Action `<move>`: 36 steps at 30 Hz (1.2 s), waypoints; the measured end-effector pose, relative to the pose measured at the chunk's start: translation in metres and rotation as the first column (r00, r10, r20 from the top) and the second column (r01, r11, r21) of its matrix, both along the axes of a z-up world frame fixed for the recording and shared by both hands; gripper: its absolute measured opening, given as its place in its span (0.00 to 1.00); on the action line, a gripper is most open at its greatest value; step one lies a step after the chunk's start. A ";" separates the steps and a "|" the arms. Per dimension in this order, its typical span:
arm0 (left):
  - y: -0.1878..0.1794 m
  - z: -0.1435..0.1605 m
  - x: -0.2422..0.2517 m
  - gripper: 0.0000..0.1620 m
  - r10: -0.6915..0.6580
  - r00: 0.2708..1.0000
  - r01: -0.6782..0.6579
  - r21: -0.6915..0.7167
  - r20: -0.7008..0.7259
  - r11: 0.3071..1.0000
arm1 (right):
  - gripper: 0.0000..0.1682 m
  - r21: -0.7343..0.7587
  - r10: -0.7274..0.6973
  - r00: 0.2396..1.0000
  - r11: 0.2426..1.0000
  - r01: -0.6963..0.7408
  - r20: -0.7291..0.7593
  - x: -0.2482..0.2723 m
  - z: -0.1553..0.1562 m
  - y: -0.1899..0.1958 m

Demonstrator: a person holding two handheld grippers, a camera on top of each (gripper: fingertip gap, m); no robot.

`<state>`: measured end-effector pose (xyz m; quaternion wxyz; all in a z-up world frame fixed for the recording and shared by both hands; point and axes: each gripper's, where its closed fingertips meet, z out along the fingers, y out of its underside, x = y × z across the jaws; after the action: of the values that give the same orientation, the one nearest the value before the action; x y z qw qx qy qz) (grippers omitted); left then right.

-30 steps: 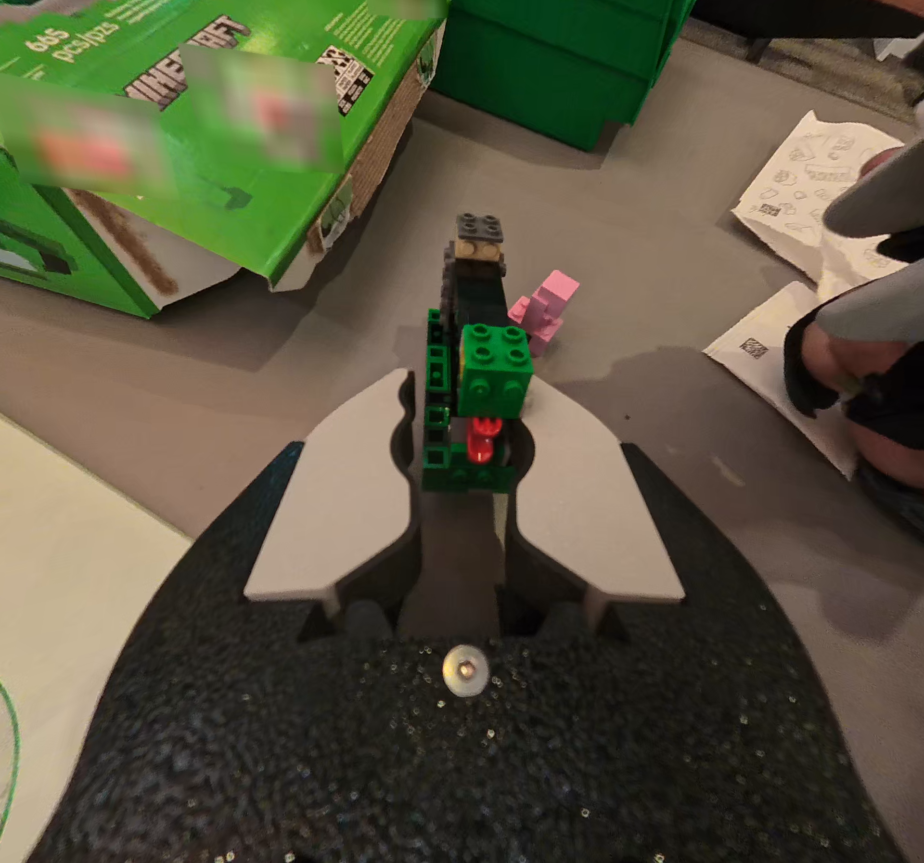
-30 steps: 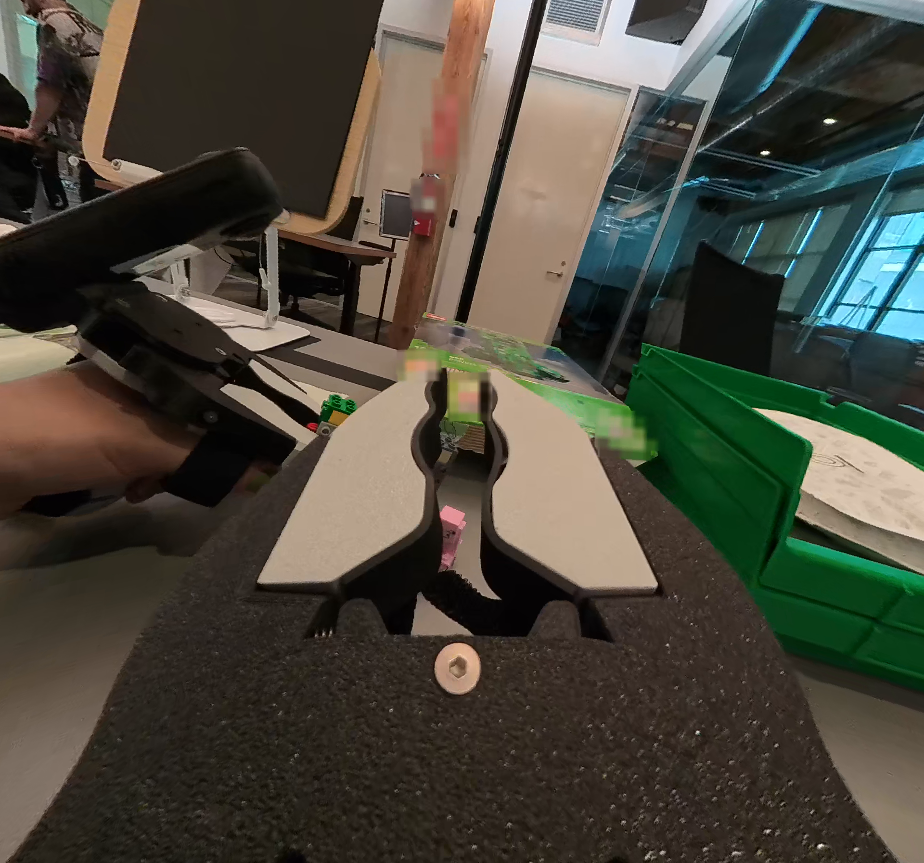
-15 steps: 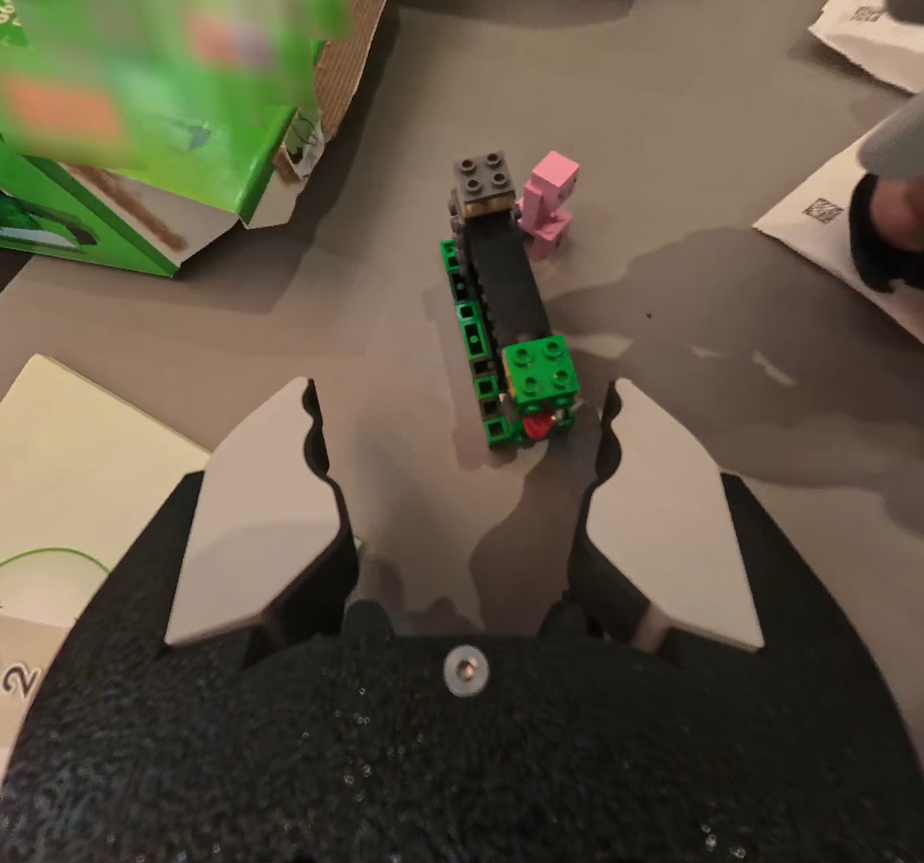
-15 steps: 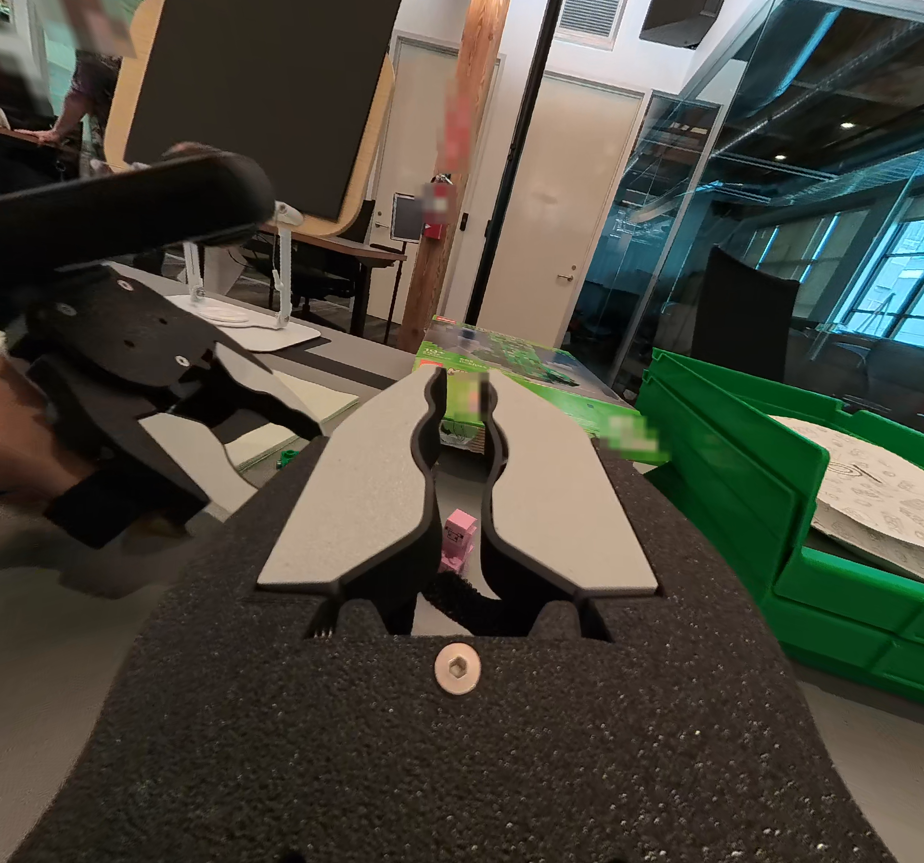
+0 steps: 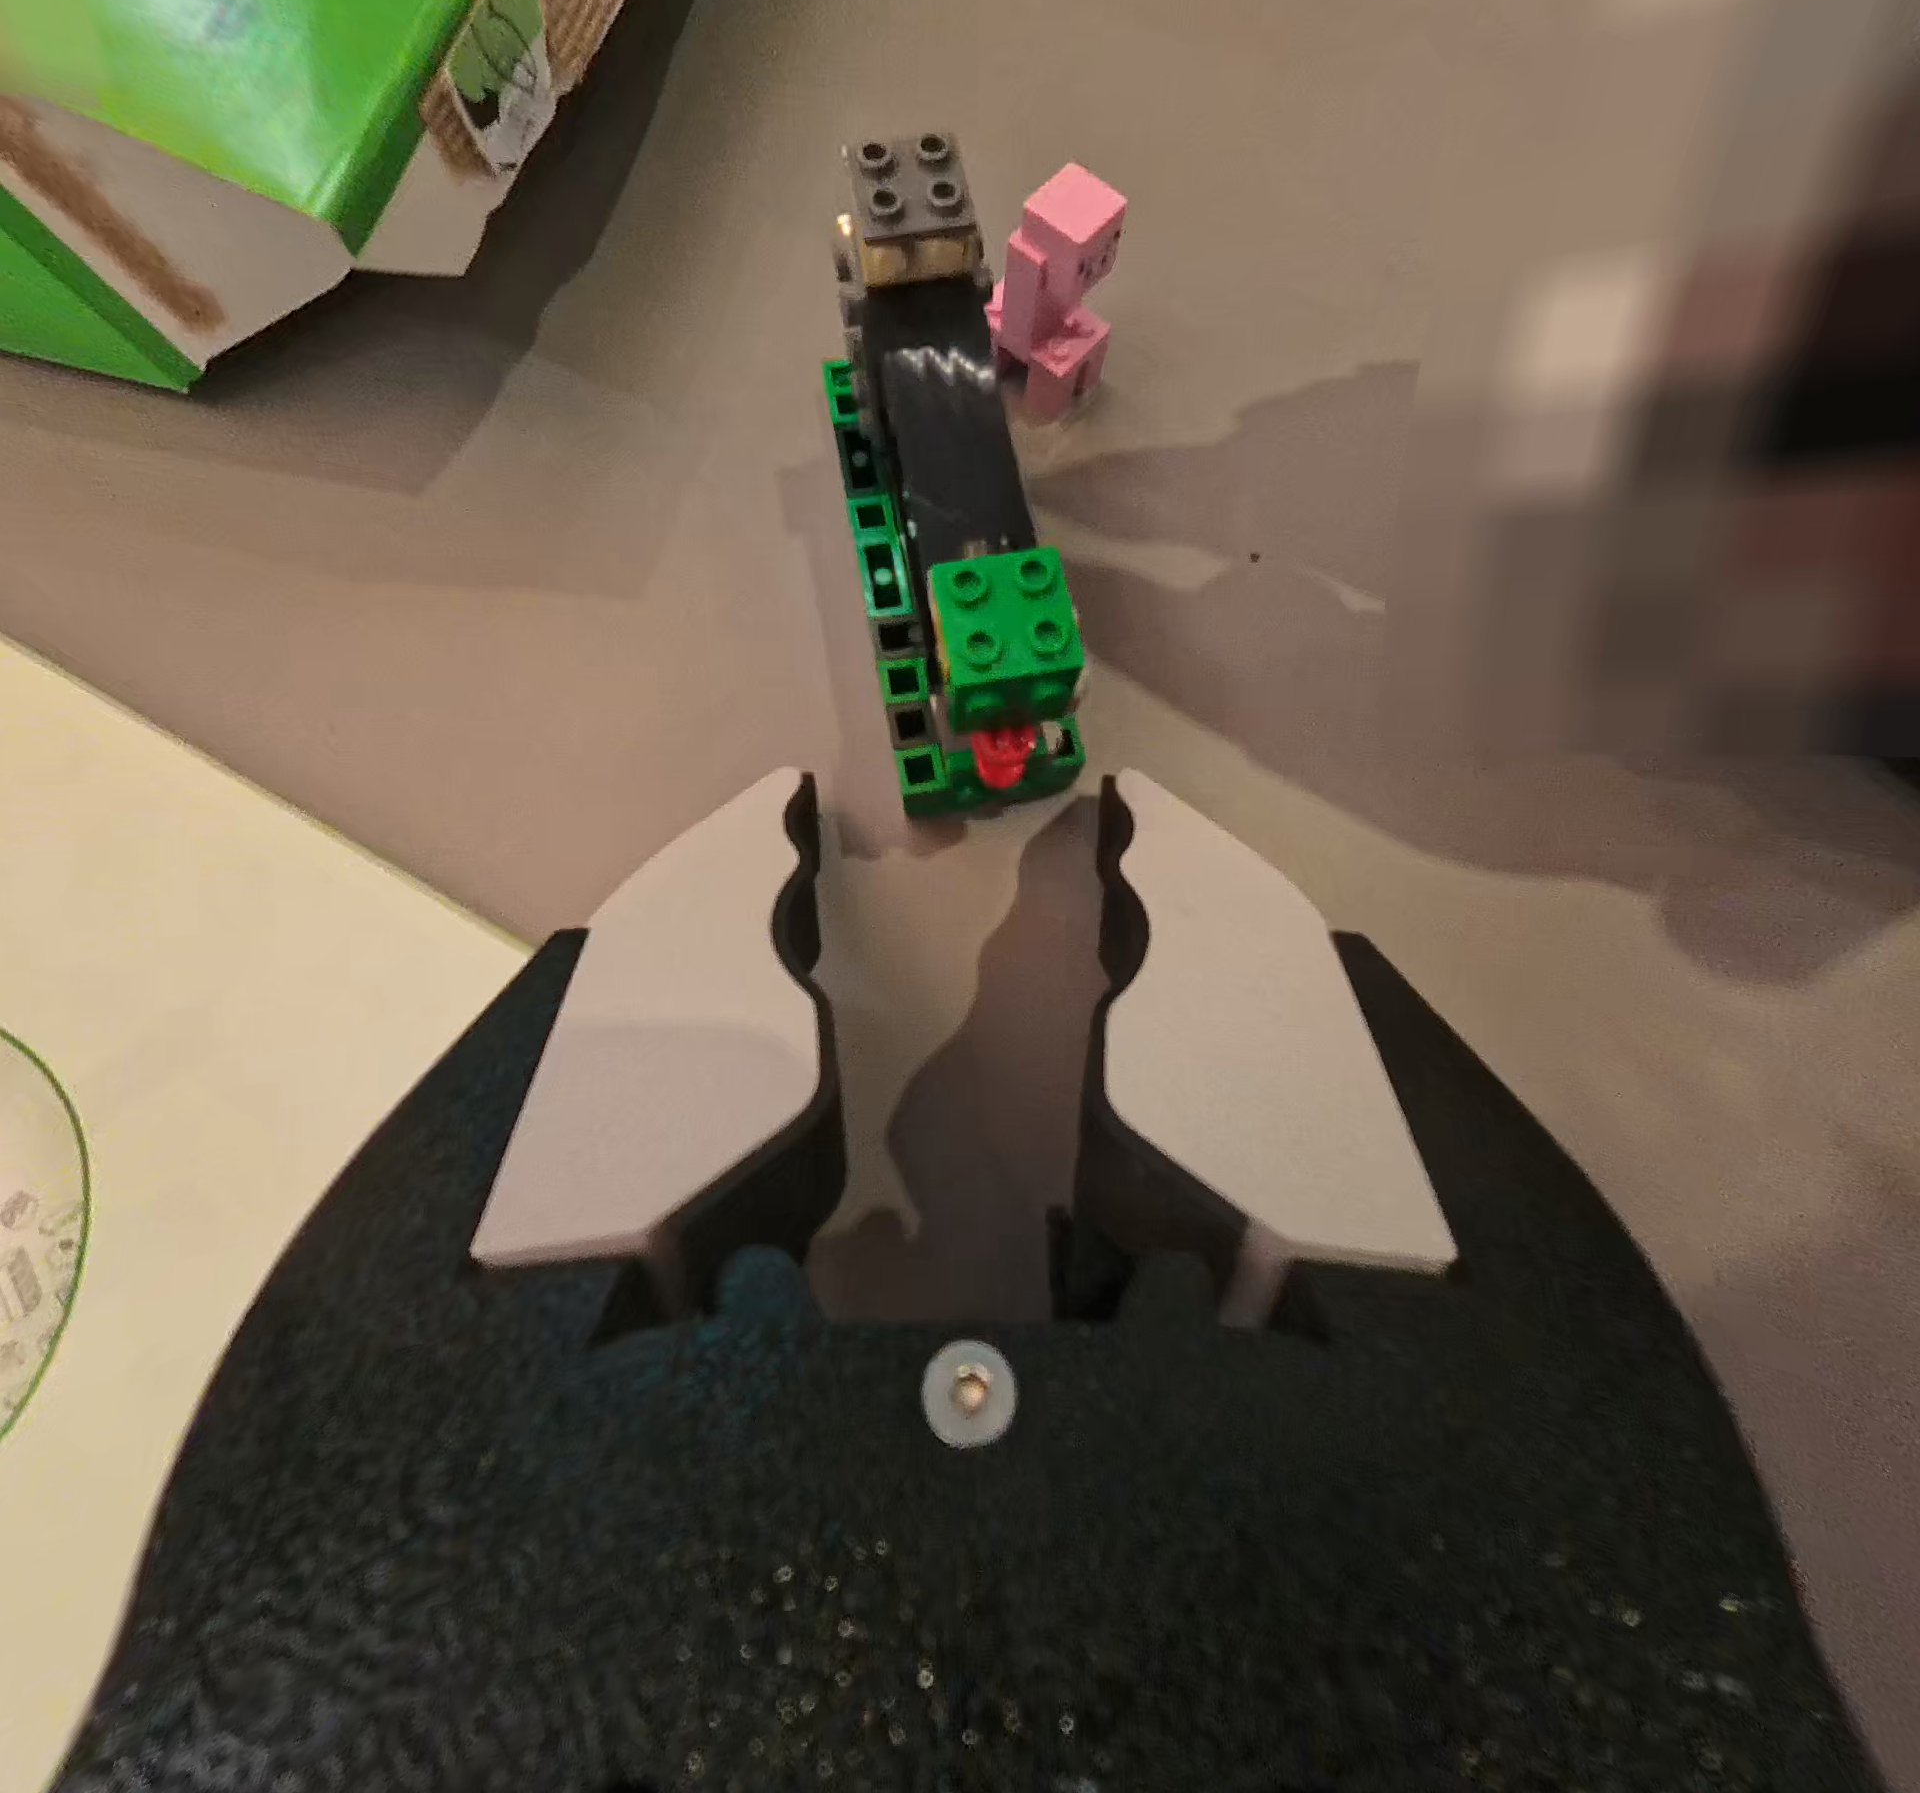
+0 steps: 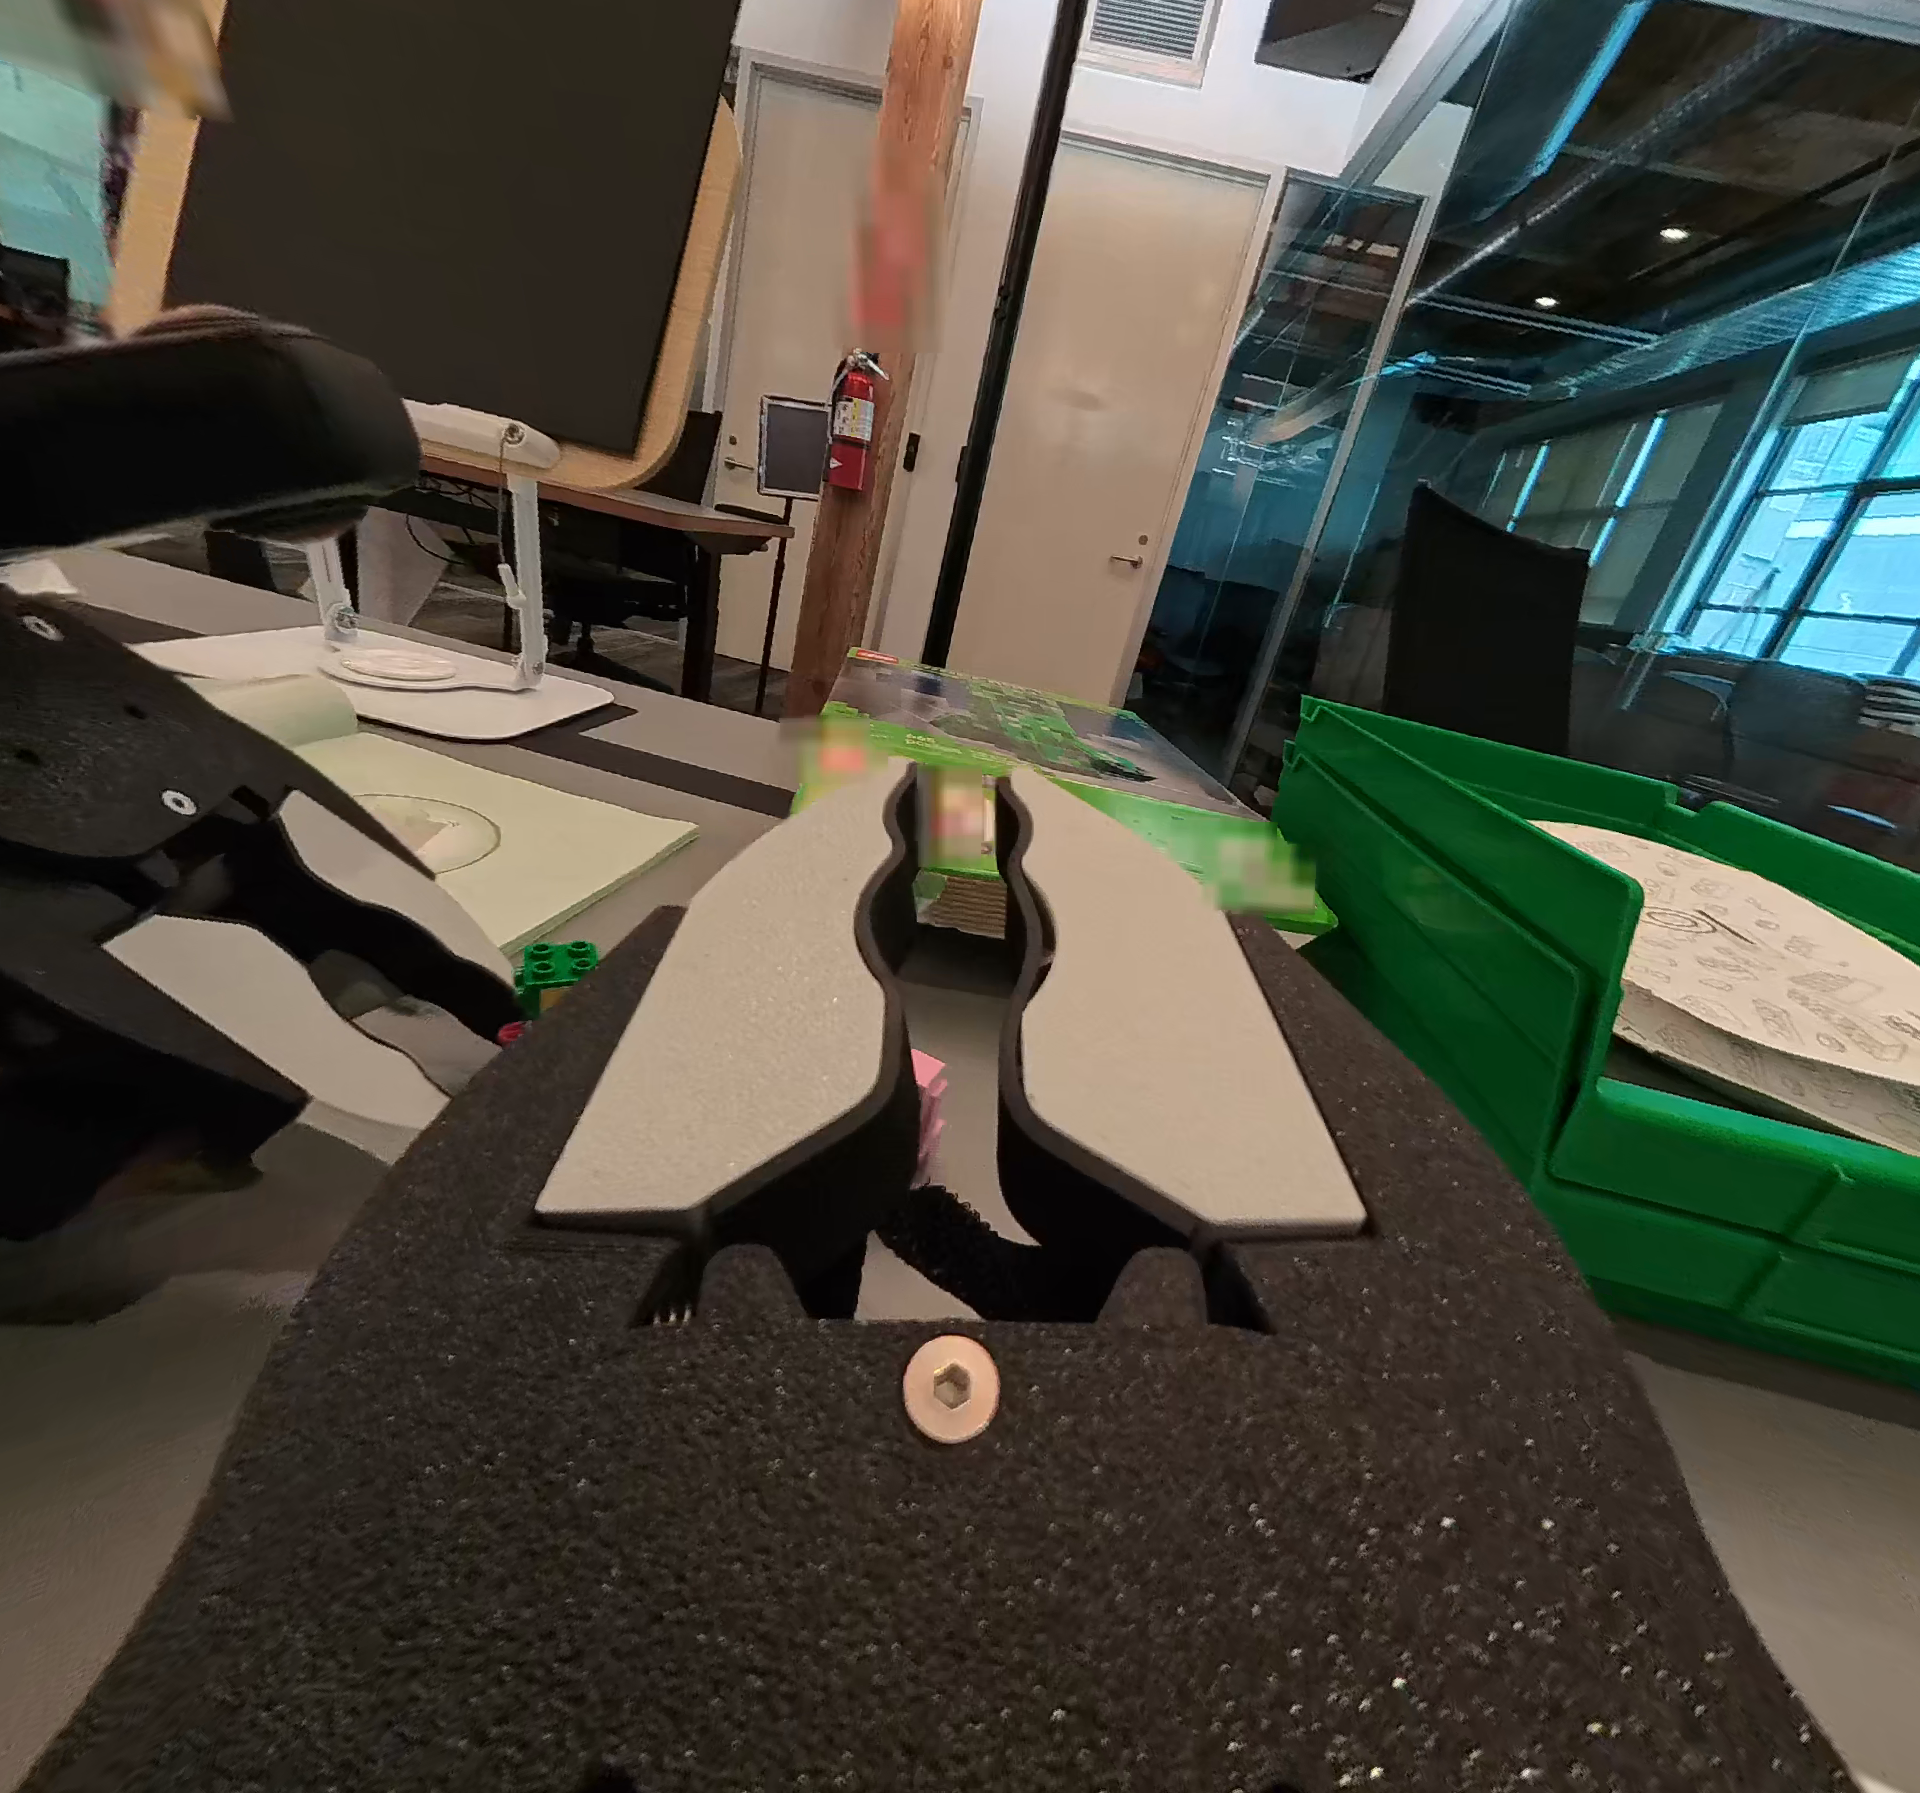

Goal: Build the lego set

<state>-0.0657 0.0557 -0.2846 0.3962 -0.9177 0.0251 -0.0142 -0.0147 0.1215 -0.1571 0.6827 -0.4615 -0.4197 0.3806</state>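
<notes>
A long narrow lego build (image 5: 956,486) lies on the grey table, with a green side rail, a black top, a green 2x2 brick (image 5: 1003,621) and a red piece (image 5: 1003,756) at its near end, and a grey 2x2 brick (image 5: 912,185) at its far end. A pink pig figure (image 5: 1060,289) stands just right of the far end. My left gripper (image 5: 956,808) is open and empty, its tips flanking the build's near end without touching. My right gripper (image 6: 958,798) is nearly closed with nothing held, raised to the right. The pig (image 6: 930,1099) shows through its gap.
An open green set box (image 5: 260,81) lies at the far left, also in the right wrist view (image 6: 1039,756). A pale instruction booklet (image 5: 208,964) lies at near left. Stacked green bins (image 6: 1507,1016) with printed paper stand on the right. A white stand (image 6: 468,683) is behind. There is about 15 centimetres between the tips of the two grippers.
My left gripper let go of the build's near end, opened wide and drew back. Its fingers have now narrowed and come closer to that end again. The right gripper barely moved.
</notes>
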 end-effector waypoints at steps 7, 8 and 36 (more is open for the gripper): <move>0.024 -0.002 -0.010 0.22 -0.016 0.997 0.014 -0.024 -0.070 1.000 | 0.06 -0.103 -0.109 0.994 0.989 0.110 0.013 0.009 -0.006 0.026; 0.028 -0.003 -0.012 0.21 -0.019 0.997 0.016 -0.031 -0.073 0.999 | 0.06 -0.112 -0.114 0.993 0.987 0.114 0.010 0.010 -0.006 0.027; -0.190 0.027 -0.055 0.37 0.108 0.990 -0.104 0.049 -0.096 0.993 | 0.09 0.338 -0.050 0.996 0.941 0.022 0.074 -0.015 0.011 -0.040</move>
<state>-0.1203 -0.1339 -0.2580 0.4145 -0.9085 -0.0038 0.0527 -0.0299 0.0811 -0.1464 0.7406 -0.3608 -0.4975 0.2717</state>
